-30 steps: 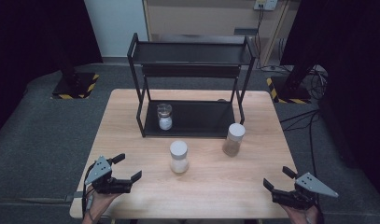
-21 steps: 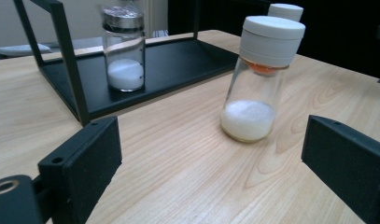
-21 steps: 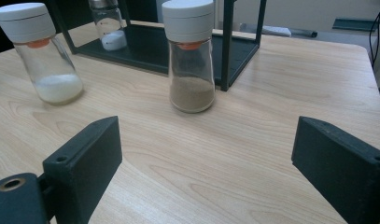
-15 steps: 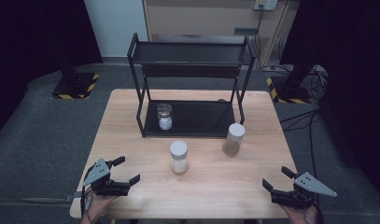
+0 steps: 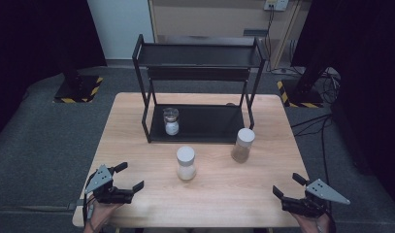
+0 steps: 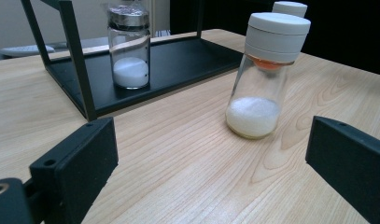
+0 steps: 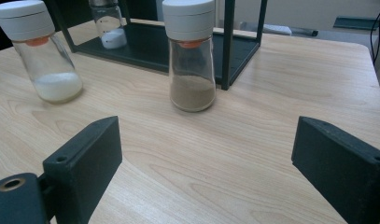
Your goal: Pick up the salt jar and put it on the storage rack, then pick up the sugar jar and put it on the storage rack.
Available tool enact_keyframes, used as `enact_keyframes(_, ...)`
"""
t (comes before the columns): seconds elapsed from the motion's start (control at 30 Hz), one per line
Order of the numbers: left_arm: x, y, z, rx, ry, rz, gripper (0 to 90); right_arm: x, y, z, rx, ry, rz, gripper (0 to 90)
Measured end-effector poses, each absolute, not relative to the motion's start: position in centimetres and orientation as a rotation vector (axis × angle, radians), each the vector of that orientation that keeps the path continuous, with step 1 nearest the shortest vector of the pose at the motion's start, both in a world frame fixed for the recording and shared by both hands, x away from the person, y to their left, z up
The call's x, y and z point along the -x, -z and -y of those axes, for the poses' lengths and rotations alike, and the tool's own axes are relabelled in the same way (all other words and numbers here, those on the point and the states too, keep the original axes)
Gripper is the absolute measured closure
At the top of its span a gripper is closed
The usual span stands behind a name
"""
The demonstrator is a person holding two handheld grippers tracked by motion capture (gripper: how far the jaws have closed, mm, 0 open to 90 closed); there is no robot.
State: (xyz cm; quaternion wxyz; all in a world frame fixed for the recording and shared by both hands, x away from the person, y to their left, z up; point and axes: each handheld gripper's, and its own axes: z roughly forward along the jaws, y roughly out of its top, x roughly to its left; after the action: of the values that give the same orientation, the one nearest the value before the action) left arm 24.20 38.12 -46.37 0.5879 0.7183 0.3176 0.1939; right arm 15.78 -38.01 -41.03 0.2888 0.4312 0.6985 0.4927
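From above, the left gripper (image 5: 128, 176) and right gripper (image 5: 287, 185) sit low over the near corners of the counter (image 5: 137, 131), both jaws wide and empty. The white jar (image 5: 186, 163) stands ahead between them, the brown jar (image 5: 243, 144) beyond it.

In the left gripper view, the white jar (image 6: 267, 74) stands ahead, slightly right, with the rack (image 6: 178, 60) behind it.

In the right gripper view, the brown jar (image 7: 191, 56) stands straight ahead, the white jar (image 7: 40, 56) far left.
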Motion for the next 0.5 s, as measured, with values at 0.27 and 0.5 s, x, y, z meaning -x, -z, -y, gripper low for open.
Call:
enact_keyframes(0.27, -24.01, 46.24, -37.95, -1.681, -0.471, -0.749, 1.1, -15.72, 41.01, 37.97, -1.153, -1.313, -1.861, 8.4)
enact_keyframes(0.5, -24.02, 46.15, -37.87, -1.689, -0.472, -0.749, 1.0, -15.76, 40.99, 37.91, -1.148, -1.310, -1.866, 8.4)
